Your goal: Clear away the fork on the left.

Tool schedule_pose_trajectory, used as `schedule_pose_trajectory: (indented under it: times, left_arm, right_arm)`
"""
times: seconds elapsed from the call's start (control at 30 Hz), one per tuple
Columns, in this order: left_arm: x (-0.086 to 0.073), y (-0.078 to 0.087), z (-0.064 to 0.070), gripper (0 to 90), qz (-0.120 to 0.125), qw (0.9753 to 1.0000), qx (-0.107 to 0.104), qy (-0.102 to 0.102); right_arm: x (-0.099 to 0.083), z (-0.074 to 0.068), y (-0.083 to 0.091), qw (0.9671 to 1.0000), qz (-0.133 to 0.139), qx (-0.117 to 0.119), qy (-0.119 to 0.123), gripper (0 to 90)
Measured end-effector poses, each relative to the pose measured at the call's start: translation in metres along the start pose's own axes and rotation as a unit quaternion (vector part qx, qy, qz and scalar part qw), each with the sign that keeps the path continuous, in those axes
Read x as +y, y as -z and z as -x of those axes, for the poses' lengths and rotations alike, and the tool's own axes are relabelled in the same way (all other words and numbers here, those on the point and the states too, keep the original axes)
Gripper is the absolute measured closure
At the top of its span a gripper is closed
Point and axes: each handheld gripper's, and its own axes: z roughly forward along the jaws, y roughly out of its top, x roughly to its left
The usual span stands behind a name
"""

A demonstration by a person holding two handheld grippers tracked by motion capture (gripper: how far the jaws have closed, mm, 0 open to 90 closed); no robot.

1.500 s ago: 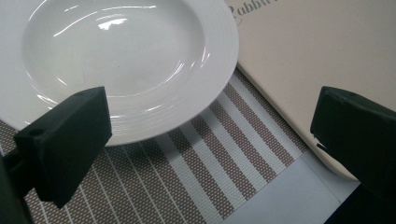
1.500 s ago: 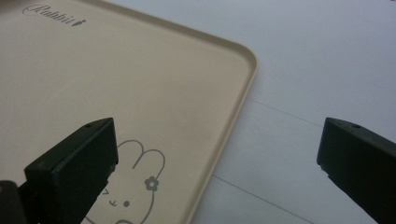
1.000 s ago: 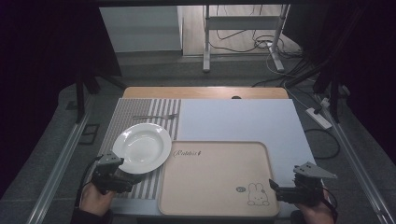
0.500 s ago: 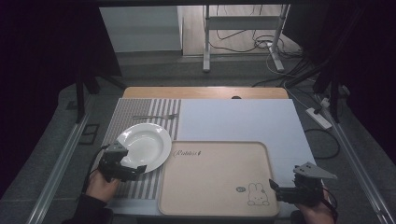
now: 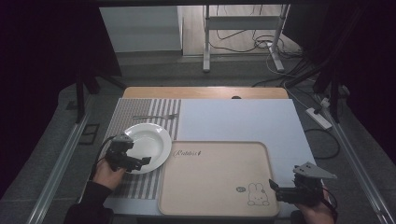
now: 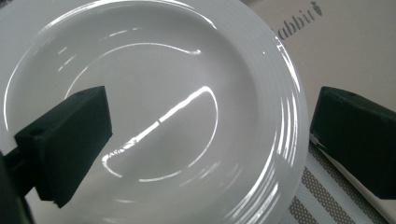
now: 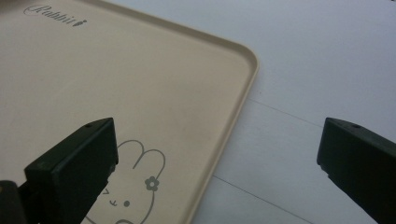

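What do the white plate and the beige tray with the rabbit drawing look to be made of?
The plate looks like glazed ceramic or porcelain: glossy white, with sharp light streaks and fine concentric ridges on its rim. The tray looks like matte plastic or melamine, possibly coated wood: even beige, no glare, a moulded raised lip, printed rabbit and lettering.

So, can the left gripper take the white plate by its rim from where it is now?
Probably yes. The left gripper is open, and in its own view the jaws stand on either side of the plate rim, one above the bowl, one beyond the edge. Nothing lies between.
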Motion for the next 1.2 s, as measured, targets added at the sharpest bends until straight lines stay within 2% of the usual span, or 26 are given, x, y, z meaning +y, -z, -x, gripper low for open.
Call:
schedule_pose_trajectory:
  times: [0.3,1.2]
  left_arm:
    - [0.012,-0.011,-0.012,0.2,-0.008,1.0,0.004,0.004]
    - [0.047,-0.039,-0.043,0.4,-0.01,0.9997,0.017,0.012]
  right_arm:
    - [0.0,0.0,0.0,1.0,-0.002,0.0,0.003,0.0]
    - [0.0,-0.001,-0.001,1.0,-0.007,0.001,0.005,0.0]
